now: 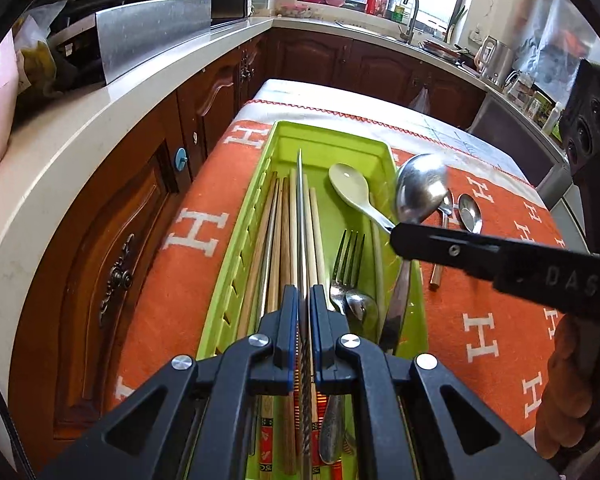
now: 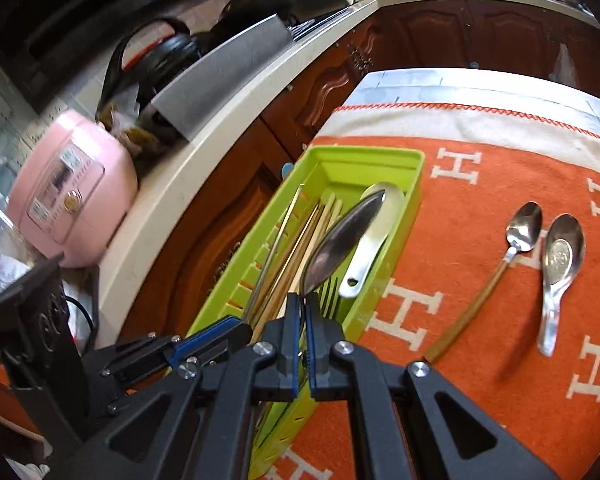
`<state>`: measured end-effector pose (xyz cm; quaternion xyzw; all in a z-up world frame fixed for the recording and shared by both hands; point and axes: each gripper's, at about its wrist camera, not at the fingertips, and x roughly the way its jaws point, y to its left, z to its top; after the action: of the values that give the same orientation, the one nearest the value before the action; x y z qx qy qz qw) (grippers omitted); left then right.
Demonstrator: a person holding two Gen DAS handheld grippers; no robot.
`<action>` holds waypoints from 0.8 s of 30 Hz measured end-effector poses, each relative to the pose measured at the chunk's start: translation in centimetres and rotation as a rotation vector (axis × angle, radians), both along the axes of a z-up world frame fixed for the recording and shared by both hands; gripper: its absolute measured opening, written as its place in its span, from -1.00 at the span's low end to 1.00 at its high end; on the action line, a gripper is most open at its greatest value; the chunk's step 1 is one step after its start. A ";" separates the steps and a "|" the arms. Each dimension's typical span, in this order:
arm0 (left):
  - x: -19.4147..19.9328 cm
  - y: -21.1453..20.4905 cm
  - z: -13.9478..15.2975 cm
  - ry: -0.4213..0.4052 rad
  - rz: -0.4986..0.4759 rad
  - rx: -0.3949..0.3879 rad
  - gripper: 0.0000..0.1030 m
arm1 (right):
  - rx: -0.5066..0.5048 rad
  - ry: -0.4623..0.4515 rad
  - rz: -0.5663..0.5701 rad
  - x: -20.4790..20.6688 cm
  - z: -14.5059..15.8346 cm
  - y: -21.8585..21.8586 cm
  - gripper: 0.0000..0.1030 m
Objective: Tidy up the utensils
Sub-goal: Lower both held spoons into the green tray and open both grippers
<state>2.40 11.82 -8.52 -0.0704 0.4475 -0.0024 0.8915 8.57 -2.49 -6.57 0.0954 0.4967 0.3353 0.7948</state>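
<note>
Our left claw [image 1: 305, 292] is squeezed tight on one thin metal chopstick [image 1: 300, 200]. The stick runs straight out from between the two blue-edged fingers [image 1: 290, 320] and points along the green tray [image 1: 342, 140]. It sits above the other chopsticks [image 1: 278, 240] that lie side by side in the left part of the tray.

Our right claw [image 2: 302, 300] is also squeezed tight, on the handle of a big shiny metal spoon [image 2: 342, 240]. The bowl of the spoon sticks out past the fingertips. From the left camera we see this big spoon [image 1: 420, 190] hanging over the right edge of the tray, with the black right claw [image 1: 412, 240] reaching in from the side.

Inside the tray, just beside the chopsticks, lie a pale spoon [image 1: 350, 186], a fork [image 1: 348, 256] and a small spoon [image 1: 360, 306].

The tray rests on an orange cloth [image 2: 480, 300] with white letters. Out on the cloth, well apart from the tray, lie a spoon with a gold handle [image 2: 500, 264] and a short metal spoon [image 2: 560, 264], just beside each other.
</note>
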 end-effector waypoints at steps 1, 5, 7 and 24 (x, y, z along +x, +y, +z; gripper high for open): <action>-0.1 -0.1 0.0 0.000 -0.003 0.003 -0.93 | -0.012 0.001 0.003 0.0 -0.1 0.3 -0.95; 0.0 0.0 -0.1 0.008 0.013 0.005 -0.89 | -0.056 -0.004 0.016 -0.1 -0.4 1.1 -0.94; 0.0 0.3 -0.2 0.016 0.026 -0.007 -0.87 | -0.087 0.000 0.019 -0.3 -0.6 1.3 -0.92; -1.3 -0.9 1.0 0.023 0.019 -0.039 -0.48 | -0.065 -0.028 0.009 -4.6 1.1 -2.2 -0.87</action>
<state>1.11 10.88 -7.49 -0.0923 0.4571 -0.0018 0.8846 3.99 -4.65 -5.43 0.0628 0.4967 0.3238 0.8028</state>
